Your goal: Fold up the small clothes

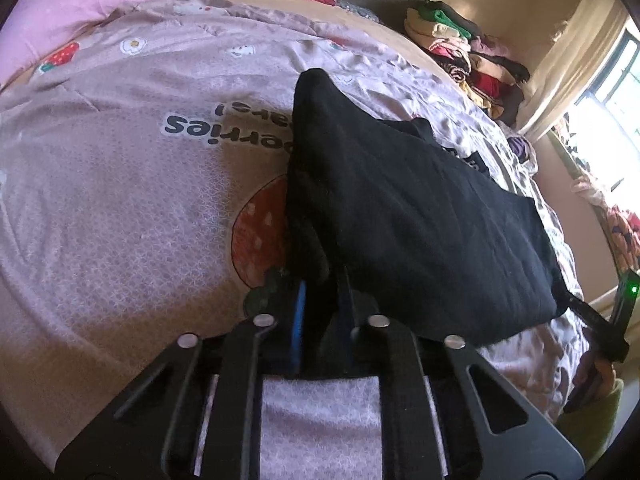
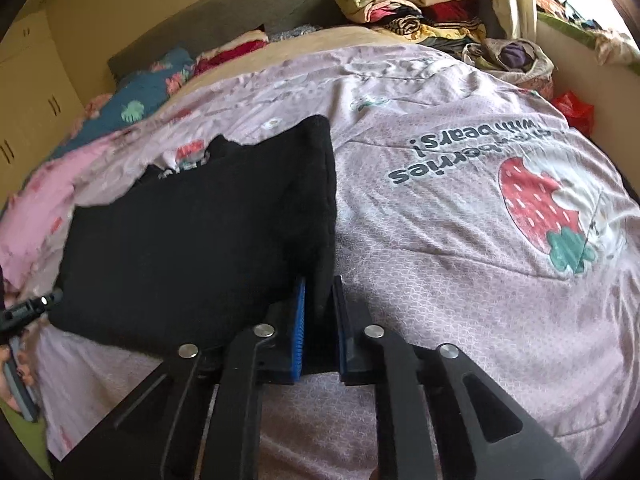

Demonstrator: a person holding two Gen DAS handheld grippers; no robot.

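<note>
On pink bedspread (image 1: 120, 200): left hand-held gripper (image 1: 322, 280), right hand-held gripper (image 2: 320, 284) each clamped on black garment (image 1: 420, 220) corner.

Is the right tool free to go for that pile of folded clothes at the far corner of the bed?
Probably not yet. The right tool is shut on the near corner of the black garment, and the clothes pile lies across the whole bed. It would have to let go first.
</note>
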